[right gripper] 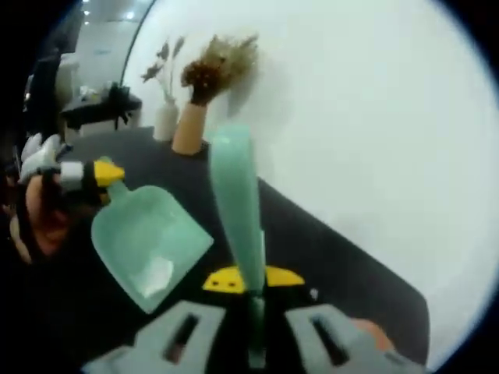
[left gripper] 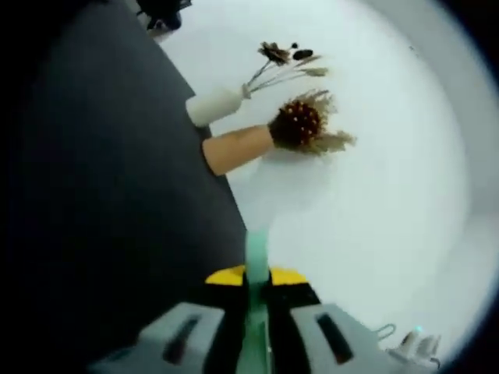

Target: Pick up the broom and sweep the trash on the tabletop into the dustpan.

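My left gripper [left gripper: 256, 282] is shut on the mint-green handle of the dustpan [left gripper: 269, 195], whose pale pan rises ahead against the white wall. In the right gripper view that dustpan [right gripper: 148, 241] hangs over the black tabletop [right gripper: 327, 249], held at its handle by the left gripper [right gripper: 93, 175] in a person's hand. My right gripper [right gripper: 253, 280] is shut on the mint-green broom [right gripper: 238, 195], which stands up between the jaws just right of the pan. Whether pan or broom touches the table is hidden.
A white vase [left gripper: 214, 105] and a tan vase [left gripper: 238, 148] of dried flowers stand at the table's edge by the white wall [left gripper: 390, 195]; both vases [right gripper: 187, 128] appear beyond the pan. Dark furniture [right gripper: 101, 109] stands farther back.
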The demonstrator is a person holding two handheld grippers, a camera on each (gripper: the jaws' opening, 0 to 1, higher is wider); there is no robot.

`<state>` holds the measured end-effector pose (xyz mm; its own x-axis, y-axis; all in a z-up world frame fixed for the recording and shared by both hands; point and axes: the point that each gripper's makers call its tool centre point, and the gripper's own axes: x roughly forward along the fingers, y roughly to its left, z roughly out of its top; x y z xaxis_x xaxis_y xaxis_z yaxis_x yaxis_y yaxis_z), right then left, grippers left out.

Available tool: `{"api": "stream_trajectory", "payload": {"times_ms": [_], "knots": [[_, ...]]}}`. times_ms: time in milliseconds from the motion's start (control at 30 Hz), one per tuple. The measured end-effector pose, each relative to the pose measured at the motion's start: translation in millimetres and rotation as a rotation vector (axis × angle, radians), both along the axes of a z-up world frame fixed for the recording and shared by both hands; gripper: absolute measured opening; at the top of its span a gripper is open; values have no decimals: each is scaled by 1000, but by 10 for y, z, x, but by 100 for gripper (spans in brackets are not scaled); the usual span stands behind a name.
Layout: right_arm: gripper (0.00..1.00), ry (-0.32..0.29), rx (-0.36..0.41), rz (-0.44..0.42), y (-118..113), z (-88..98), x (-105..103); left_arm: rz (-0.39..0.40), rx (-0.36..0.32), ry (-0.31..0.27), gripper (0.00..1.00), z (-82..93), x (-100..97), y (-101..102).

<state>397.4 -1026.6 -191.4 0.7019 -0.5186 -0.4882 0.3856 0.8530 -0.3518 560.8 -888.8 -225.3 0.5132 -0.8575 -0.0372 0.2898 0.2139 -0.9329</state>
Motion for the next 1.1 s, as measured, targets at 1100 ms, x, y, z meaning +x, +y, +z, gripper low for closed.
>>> {"api": "stream_trajectory", "payload": {"times_ms": [1100], "knots": [[5, 83, 198, 116, 739, -155, 335, 1, -1, 11, 10, -79, -58, -31]]}}
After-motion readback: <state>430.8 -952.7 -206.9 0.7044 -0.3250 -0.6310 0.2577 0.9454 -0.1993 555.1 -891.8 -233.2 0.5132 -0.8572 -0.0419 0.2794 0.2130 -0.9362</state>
